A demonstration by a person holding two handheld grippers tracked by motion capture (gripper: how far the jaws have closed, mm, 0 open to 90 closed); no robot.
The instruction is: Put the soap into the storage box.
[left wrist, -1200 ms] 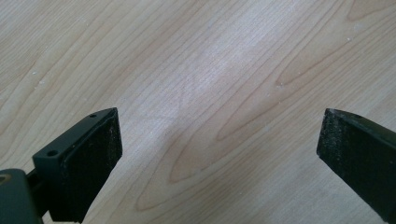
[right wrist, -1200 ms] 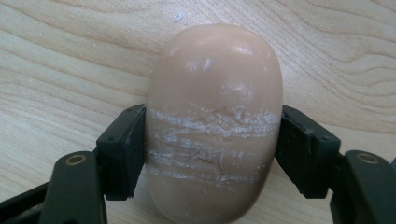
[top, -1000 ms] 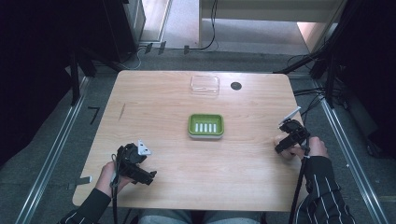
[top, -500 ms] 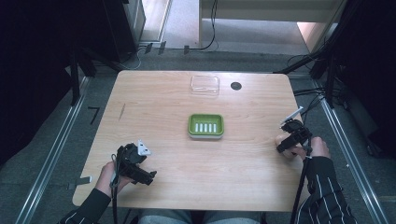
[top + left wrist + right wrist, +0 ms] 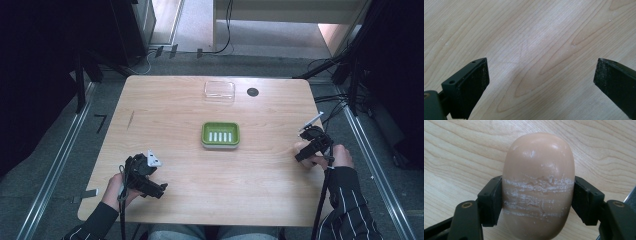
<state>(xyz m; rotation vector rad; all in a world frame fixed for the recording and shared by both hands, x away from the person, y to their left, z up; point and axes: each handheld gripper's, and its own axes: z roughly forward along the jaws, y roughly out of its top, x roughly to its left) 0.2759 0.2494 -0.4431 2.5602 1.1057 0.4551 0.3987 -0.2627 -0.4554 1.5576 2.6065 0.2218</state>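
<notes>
Right hand-held gripper clamps a bar of soap at the worktop's right edge; left hand-held gripper spread, empty. Grasp step, seemingly. Next likely: lift, carry to the green soap dish, centre it.

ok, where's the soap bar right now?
The soap bar is clamped between the right gripper's jaws near the table's right edge in the high view, right of the green soap dish.

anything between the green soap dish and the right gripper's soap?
Nothing: in the high view bare wooden table separates the green soap dish from the soap in the right gripper.
</notes>
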